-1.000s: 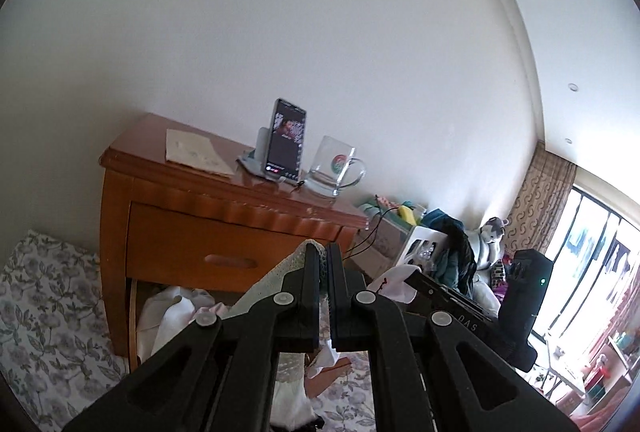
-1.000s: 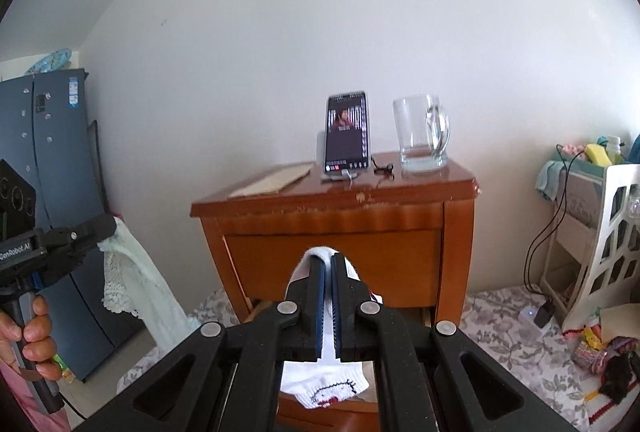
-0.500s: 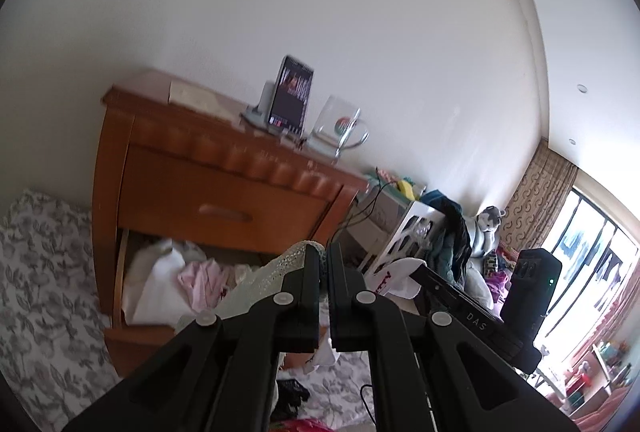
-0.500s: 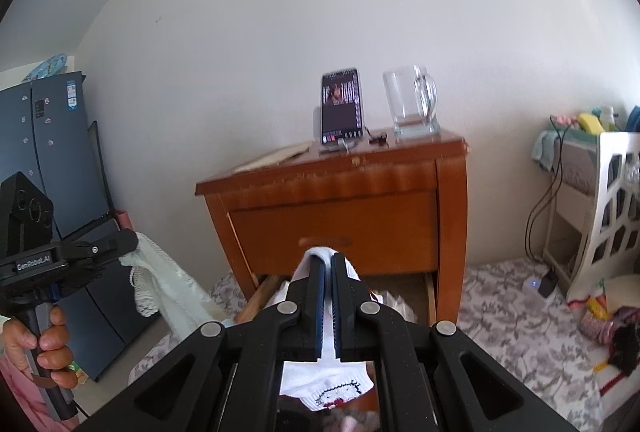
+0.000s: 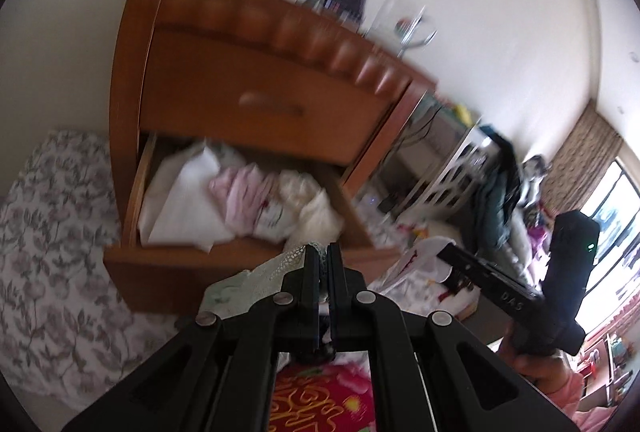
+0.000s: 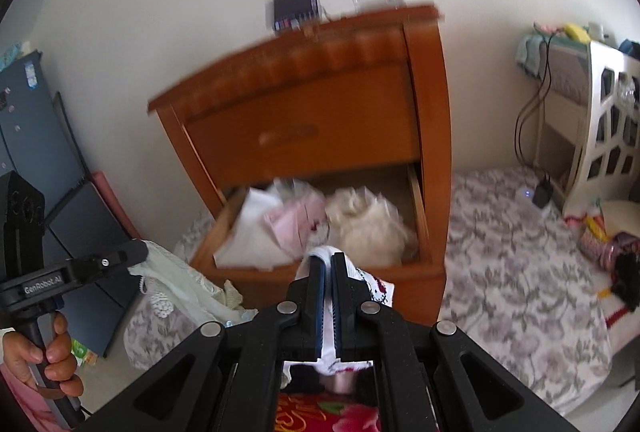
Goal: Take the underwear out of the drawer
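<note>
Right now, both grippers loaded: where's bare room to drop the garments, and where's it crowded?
Free: flowered bedding right of the nightstand, up to the white rack; also the bedding left of it. Crowded: the open drawer, full of folded clothes; the bedding's far right edge, with clutter. Left gripper pinches lace fabric, right gripper white underwear.

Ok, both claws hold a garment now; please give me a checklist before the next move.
1. Left claw shut on the pale lace garment: ok.
2. Right claw shut on the white printed garment: ok.
3. Both garments clear of the bottom drawer: ok, they hang in front of it.
4. Drawer empty: not ok, pink and cream clothes remain inside.
5. Place below to put the garments down: cannot tell, only a red patterned cloth shows.
6. Picture sharpness: not ok, the nightstand is blurred.
</note>
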`<state>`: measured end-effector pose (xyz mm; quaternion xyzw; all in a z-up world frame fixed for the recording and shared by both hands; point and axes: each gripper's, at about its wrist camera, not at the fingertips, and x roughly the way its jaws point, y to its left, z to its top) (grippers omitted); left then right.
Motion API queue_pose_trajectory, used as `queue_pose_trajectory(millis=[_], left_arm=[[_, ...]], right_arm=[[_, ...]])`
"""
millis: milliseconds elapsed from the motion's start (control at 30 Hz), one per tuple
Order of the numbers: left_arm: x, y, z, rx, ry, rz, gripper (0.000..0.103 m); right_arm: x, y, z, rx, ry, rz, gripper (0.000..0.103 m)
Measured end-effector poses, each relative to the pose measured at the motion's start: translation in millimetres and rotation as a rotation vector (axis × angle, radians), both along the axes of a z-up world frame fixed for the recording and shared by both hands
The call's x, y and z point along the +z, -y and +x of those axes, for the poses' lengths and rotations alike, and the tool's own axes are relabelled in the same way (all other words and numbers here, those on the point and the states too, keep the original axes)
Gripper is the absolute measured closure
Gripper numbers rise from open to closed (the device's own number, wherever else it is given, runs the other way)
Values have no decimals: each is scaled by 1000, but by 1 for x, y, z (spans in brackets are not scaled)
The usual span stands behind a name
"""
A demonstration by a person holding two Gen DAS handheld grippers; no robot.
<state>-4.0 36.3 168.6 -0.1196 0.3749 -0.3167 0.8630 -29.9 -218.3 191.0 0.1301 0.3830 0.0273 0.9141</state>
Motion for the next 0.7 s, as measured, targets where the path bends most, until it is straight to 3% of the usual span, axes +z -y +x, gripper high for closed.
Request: queue_pose_trajectory(millis=[400,700], left_arm=[[-62,23,8,-38,-152,112,100],[-95,31,12,-25,-219,189,100]], right_arm=[[-62,-16,8,61,-202,17,99],[-91,-21,10,73,-279,22,96]])
